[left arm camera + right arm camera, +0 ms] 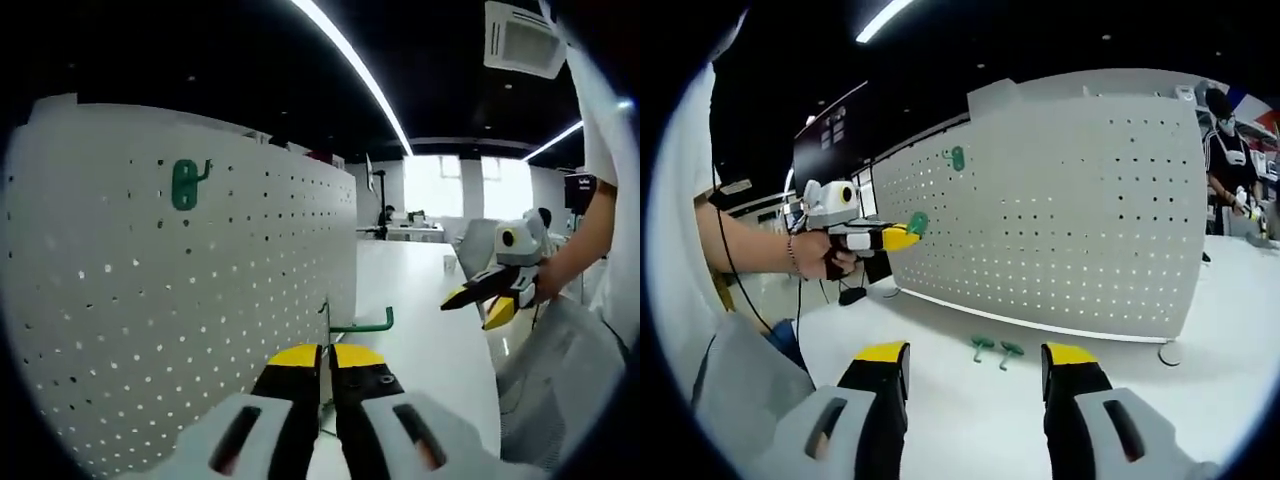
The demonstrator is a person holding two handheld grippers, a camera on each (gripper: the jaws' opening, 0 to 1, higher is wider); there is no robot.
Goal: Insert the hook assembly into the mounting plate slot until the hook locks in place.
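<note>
against pegboard point(180, 300), left gripper point(325, 352) pinches hook point(362, 325).

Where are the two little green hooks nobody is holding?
In the right gripper view, the two loose green hooks lie on the white table, just in front of the pegboard bottom edge.

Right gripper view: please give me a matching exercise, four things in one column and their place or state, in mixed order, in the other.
Things:
1. mounted hook
2. carried hook
3. loose hooks
4. right gripper

Places or states:
a. open, holding nothing
b. on the pegboard
c. lying on the table
d. held by the left gripper

Pairs: 1-b, 2-d, 3-c, 4-a.
</note>
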